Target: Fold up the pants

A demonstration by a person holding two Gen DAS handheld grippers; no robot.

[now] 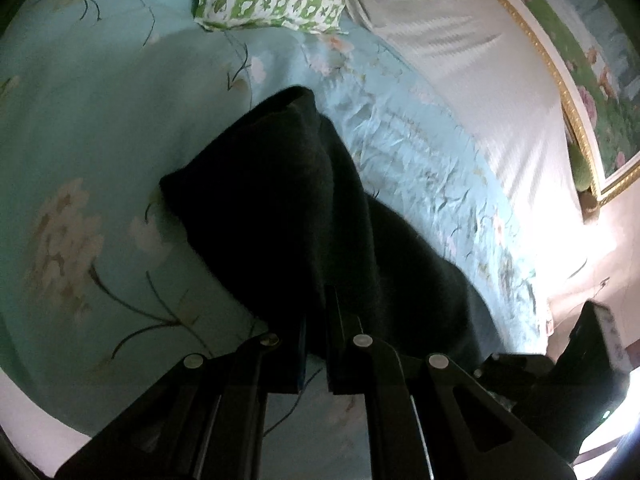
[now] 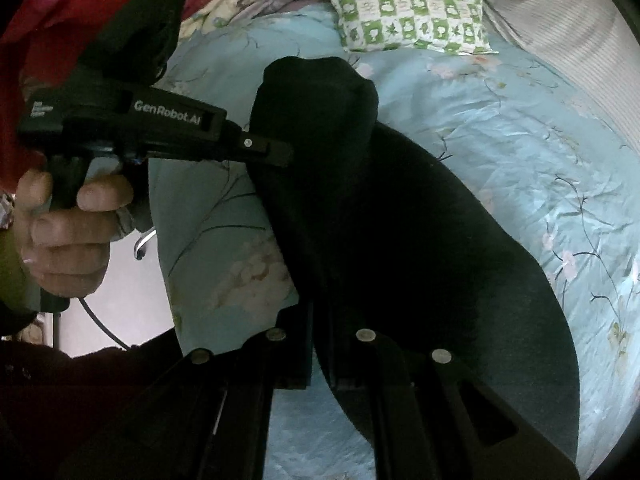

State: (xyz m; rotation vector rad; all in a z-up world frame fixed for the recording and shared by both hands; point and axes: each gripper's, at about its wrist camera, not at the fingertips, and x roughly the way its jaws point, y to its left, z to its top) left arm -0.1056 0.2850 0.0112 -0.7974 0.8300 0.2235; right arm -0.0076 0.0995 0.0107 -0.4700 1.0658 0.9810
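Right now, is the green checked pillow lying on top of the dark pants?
No, the green checked pillow sits apart on the blue floral bedspread, beyond the far end of the dark pants.

Both tools point downward, left tool [image 1: 316, 320] and right tool [image 2: 320, 320] clamped on fabric, a hand [image 2: 64, 232] gripping the left handle

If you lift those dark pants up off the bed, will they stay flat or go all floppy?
Probably floppy: the dark soft-fabric pants already sag and bunch where the left gripper and right gripper pinch them. They likely won't slide much, since the cloth looks fuzzy against the pale blue flowered bedspread.
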